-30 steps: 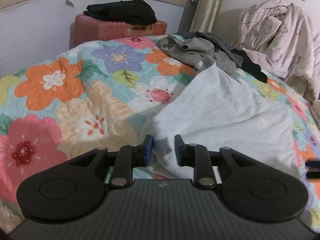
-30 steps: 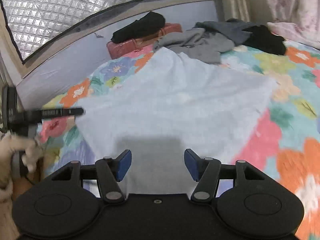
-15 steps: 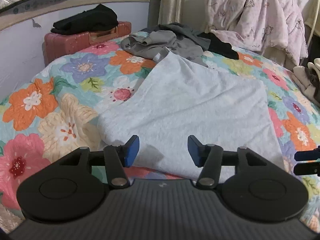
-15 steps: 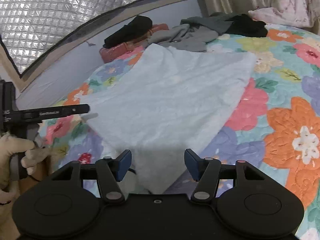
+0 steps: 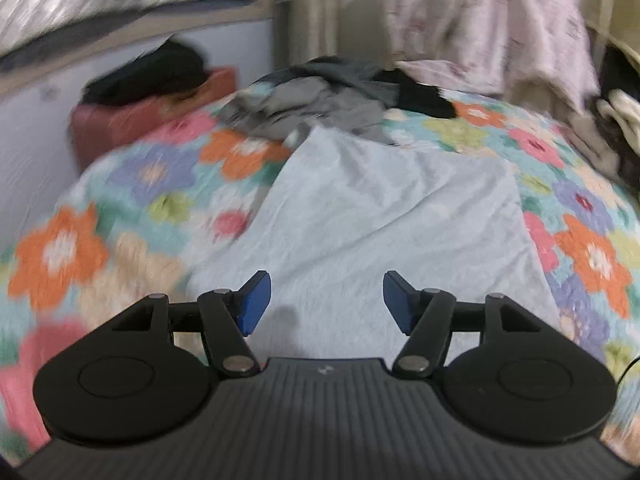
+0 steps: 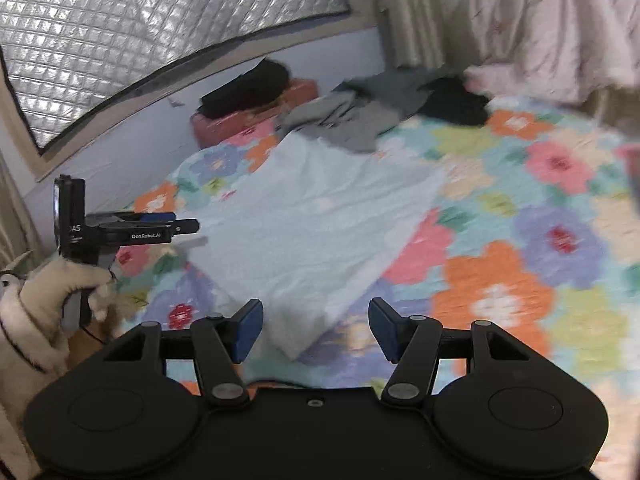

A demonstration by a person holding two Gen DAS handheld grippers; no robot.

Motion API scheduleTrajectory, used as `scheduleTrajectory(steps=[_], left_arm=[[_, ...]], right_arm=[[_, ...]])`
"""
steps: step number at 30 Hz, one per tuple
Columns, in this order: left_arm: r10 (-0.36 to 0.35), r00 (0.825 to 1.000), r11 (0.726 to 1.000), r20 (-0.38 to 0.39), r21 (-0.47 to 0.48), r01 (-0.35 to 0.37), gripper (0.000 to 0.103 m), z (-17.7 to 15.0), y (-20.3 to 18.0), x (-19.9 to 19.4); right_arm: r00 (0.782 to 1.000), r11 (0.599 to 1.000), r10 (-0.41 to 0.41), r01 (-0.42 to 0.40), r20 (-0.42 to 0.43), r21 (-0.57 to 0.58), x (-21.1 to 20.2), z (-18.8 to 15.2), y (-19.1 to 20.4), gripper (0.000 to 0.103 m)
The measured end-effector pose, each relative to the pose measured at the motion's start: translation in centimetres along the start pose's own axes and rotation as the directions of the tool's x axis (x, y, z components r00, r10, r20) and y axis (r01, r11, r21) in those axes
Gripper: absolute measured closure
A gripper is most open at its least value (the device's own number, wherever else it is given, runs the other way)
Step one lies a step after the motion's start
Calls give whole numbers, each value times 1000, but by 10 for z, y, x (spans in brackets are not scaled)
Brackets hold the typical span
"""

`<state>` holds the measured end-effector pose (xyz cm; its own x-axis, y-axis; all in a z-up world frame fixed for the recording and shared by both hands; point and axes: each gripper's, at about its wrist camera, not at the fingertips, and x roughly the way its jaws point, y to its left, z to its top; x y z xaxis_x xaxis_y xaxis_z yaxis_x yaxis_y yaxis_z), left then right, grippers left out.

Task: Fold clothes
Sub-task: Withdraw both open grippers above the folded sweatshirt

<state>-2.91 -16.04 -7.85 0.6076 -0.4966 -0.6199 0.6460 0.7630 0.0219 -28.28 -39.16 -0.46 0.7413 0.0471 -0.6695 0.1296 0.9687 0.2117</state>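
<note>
The pale blue garment (image 5: 384, 216) lies spread flat on the floral bedspread (image 5: 80, 240), roughly in the middle of the bed, its near corner folded over into a point toward the foot. The left gripper (image 5: 326, 300) hangs above the garment's near edge with its 2 blue-padded fingers (image 5: 253, 300) released and widening; cloth shows in the gap below them, but neither pad presses on it. The right gripper (image 6: 316, 330) is likewise released, its 2 fingers (image 6: 247, 328) standing apart above the garment's near corner, with nothing clamped between them. In the right wrist view the left gripper (image 6: 188, 226) shows side-on at the left edge of the bed, held by a hand in a pale fuzzy sleeve (image 6: 60, 284), its tips just at the garment's left border. At the far end of the garment a heap of grey clothes (image 5: 320, 108) overlaps its top corner, with a black item (image 5: 424, 96) beside the heap. A reddish box (image 5: 152, 120) stands against the wall at the head of the bed, dark clothing (image 5: 148, 72) piled on it. Pink patterned fabric (image 6: 560, 28) hangs at the far right. Both views are blurred toward their edges.
</note>
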Motion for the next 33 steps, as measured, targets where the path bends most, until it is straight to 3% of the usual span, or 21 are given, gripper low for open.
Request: scheduleTrajectory(steps=[2, 5, 9, 11, 13, 16, 17, 19, 22, 24, 27, 31, 33], left_arm=[[3, 999, 992, 34, 128, -8, 41, 14, 0, -1], [96, 989, 949, 109, 290, -124, 40, 39, 18, -6], [215, 964, 872, 156, 414, -262, 38, 74, 64, -11], [284, 943, 820, 175, 465, -334, 36, 83, 84, -11], [318, 937, 814, 145, 465, -349, 36, 86, 99, -8], [146, 988, 919, 39, 365, -150, 36, 72, 108, -4], [81, 997, 948, -7, 308, -75, 36, 62, 106, 1], [0, 998, 973, -66, 231, 15, 36, 40, 98, 13], [-57, 992, 986, -112, 151, 73, 36, 12, 76, 26], [-99, 991, 987, -90, 119, 110, 36, 2, 65, 25], [-168, 984, 974, -53, 146, 174, 36, -1, 38, 20], [-279, 958, 946, -58, 153, 285, 36, -7, 10, 25], [-283, 956, 944, -78, 153, 292, 36, -14, -1, 32]], right_arm=[[999, 999, -44, 44, 3, -7, -27, 2, -2, 39], [997, 997, -73, 73, 6, 19, -59, 0, -7, 39], [997, 992, -77, 75, 19, 105, -82, -11, -18, 39], [997, 988, -74, 70, 21, 138, -76, -20, -24, 39], [997, 984, -70, 65, 22, 164, -63, -30, -29, 39], [999, 979, -36, 32, 17, 200, -15, -44, -35, 39], [1000, 977, -9, 6, 10, 215, 5, -48, -34, 39], [999, 965, 43, -40, -8, 259, 48, -55, -31, 39], [996, 960, 81, -73, -19, 271, 102, -59, -19, 39], [997, 969, 73, -65, -25, 240, 126, -59, -6, 39], [999, 991, 31, -26, -32, 129, 145, -62, 18, 39], [999, 1000, -20, 20, -32, 13, 163, -64, 43, 39], [999, 999, -52, 52, 0, -16, 167, -63, 51, 41]])
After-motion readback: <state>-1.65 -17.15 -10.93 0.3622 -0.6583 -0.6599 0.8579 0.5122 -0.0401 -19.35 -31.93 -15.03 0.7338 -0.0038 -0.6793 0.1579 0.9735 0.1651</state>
